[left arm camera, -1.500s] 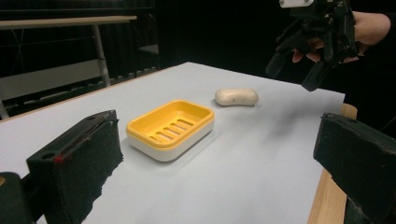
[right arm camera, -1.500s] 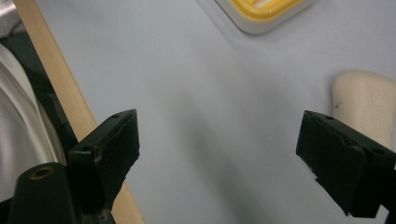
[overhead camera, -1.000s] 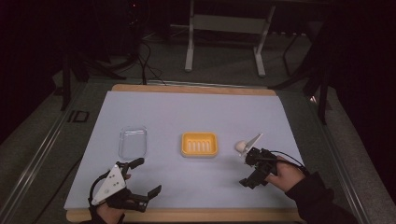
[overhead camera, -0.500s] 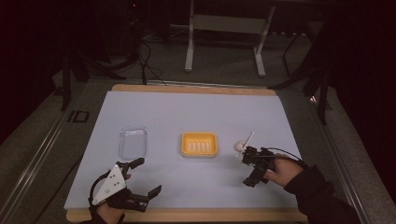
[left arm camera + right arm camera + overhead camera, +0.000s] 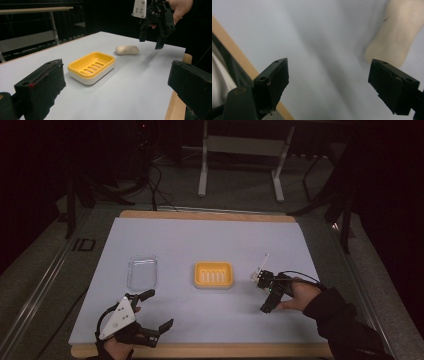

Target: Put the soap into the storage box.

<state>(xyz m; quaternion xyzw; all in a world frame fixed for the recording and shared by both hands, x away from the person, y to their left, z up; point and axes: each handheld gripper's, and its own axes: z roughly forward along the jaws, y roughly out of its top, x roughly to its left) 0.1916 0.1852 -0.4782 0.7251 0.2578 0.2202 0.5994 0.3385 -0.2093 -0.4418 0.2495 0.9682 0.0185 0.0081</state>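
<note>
A beige soap bar [image 5: 127,50] lies on the pale mat, just right of an empty yellow soap dish [image 5: 213,274] [image 5: 91,66]. My right gripper [image 5: 264,295] [image 5: 151,42] hangs over the mat beside the soap, tilted down. Its jaws [image 5: 328,80] are open and have just been closing a little. Nothing is between them, and the soap [image 5: 397,32] lies past the right jaw. My left gripper [image 5: 159,310] [image 5: 117,87] rests near the front left edge, open and empty, facing the dish.
A clear plastic tray [image 5: 142,272] sits left of the dish. The pale mat [image 5: 200,240] covers a wooden table whose front edge [image 5: 225,351] runs close behind both hands. Dark floor, cables and a metal stand lie beyond the far edge.
The right hand has tipped its gripper and shifted it slightly toward the soap, which it now partly covers in the high view. The left gripper has stayed still.
</note>
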